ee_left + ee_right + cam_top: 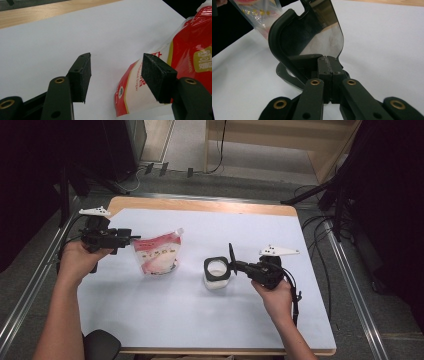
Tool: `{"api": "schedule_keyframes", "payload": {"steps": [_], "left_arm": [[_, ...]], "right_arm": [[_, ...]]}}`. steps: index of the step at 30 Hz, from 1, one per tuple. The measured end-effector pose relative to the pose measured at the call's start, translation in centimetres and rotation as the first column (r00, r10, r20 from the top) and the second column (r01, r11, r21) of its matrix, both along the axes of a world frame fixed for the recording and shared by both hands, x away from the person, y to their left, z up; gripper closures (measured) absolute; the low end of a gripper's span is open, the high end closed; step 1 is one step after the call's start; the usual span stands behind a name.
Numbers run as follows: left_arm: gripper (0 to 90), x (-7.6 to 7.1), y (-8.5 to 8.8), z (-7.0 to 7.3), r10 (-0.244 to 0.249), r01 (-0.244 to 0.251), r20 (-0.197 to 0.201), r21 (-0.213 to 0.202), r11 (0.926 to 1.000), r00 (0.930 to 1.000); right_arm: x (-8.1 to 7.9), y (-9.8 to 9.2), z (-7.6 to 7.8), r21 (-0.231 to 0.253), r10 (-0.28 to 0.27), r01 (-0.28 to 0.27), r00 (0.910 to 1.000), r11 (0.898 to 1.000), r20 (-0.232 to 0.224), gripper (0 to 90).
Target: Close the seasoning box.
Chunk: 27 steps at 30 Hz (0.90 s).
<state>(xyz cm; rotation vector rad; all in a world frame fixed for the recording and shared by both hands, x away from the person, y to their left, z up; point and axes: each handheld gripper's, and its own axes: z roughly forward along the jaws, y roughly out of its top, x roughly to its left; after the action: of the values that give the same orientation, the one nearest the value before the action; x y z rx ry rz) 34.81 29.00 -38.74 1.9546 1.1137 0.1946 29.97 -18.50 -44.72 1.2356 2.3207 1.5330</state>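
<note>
Right tool (235,264) is seen with jaws pressed fully together, no gap between the pads in the right gripper view; it sits at the hinged black plastic lid (312,37) of the small clear square container with white contents (216,275), which stands at counter centre, just left of that tool. Lid is held upright and open; whether the closed jaws pinch a tab of the lid or just push against it can't be told, as the contact point is hidden behind the pads.

Left tool (117,72) is held w/ jaws apart and nothing between the pads. The red-and-white plastic stand-up pouch of sugar (156,254) stands just right of it, on the left half of the white-covered counter (280,320); in the left gripper view the pouch lies beside and behind the right-hand pad, not gripped.

Step in hand, as judged: container has been opened and is kept open, pouch is about to be picked up, prob. for pouring a refill. Next move would call for the left tool to be shifted toward the pouch so its upper part comes between the pads, then closed gently, since the soft film could buckle or tip. Lid should be kept clear of the pour path.

Hard to make out: pouch print is too small to read in the high view, and whether its spout is cut open isn't clear. Fill level in the container can't be judged. Pouch is cut off at the frame edge in both gripper views.
</note>
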Motion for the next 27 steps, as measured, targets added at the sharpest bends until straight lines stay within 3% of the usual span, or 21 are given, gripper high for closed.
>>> {"api": "schedule_keyframes", "payload": {"steps": [15,27], "left_arm": [[42.0,-0.1,0.2,0.1,0.003,-0.003,0.003,-0.013,0.9999,1.0],[42.0,0.0,0.2,0.0,-0.008,0.008,-0.004,-0.02,0.9998,1.0]], "right_arm": [[-0.3,0.6,0.8,0.038,0.003,-0.003,1.0,0.999,0.009,90.0],[-0.4,1.4,0.6,0.024,0.028,-0.028,0.9996,0.999,0.008,90.0]]}}
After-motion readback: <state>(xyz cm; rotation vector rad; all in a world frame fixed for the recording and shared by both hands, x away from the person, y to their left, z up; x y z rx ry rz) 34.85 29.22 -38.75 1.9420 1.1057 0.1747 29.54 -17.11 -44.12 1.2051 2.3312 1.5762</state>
